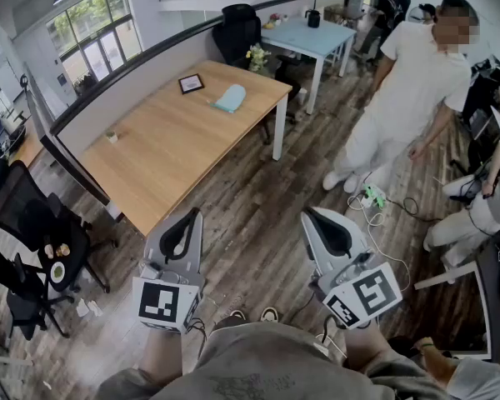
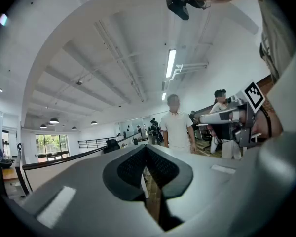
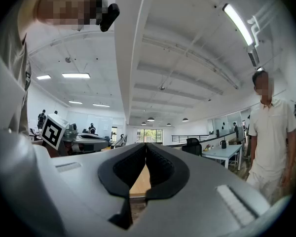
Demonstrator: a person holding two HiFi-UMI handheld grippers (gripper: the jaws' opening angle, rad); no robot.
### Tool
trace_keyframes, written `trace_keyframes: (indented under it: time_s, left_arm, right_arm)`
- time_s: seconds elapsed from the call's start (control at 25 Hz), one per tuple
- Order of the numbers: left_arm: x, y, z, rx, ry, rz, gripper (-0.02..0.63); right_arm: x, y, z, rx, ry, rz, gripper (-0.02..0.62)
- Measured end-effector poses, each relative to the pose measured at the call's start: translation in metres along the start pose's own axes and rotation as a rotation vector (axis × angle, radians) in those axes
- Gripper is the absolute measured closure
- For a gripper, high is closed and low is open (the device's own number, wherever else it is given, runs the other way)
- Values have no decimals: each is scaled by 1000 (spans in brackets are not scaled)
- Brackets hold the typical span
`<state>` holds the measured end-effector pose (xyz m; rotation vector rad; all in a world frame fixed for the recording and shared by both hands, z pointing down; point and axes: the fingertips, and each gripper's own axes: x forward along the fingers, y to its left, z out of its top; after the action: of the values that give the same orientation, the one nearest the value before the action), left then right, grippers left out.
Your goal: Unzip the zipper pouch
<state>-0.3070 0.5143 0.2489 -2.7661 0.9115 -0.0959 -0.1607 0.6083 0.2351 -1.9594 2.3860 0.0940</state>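
The zipper pouch (image 1: 230,98), pale blue, lies flat near the far end of a long wooden table (image 1: 175,148). It is well ahead of both grippers. My left gripper (image 1: 191,214) is held low near my body over the floor, shut and empty; in its own view the jaws (image 2: 146,147) meet with nothing between them. My right gripper (image 1: 309,212) hangs level with it on the right, also shut and empty, its jaws (image 3: 146,145) pointing toward the wooden table. Neither gripper touches the pouch.
A small framed picture (image 1: 191,83) and a tiny object (image 1: 111,137) also lie on the table. A person in white (image 1: 404,98) stands on the right by a cable (image 1: 375,200). Black office chairs (image 1: 25,223) stand at the left; a pale blue table (image 1: 308,37) is behind.
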Motion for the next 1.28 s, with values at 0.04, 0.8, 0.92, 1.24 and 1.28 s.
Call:
trace_keyframes:
  time_s: [0.04,0.8,0.92,1.24,1.28]
  left_arm:
    - [1,1,-1,0,-2,1,606]
    - [19,12,1,-66,-24,77,529]
    - [25,18,-5,-92,-14,97,362]
    - [61,42,-22,-85,-2,106,344]
    - [70,46,-25,-82,1,100,344]
  right_arm:
    - [2,-1,-1,1,-2,-1,583]
    - [14,-23,1,-8,-71,-14,534]
    - [22,-33,-4,-10,-78,-41,388]
    - [59,-67,-16,-34,-71,-76,377]
    - [66,-72,-18,-36,-63,-80,377]
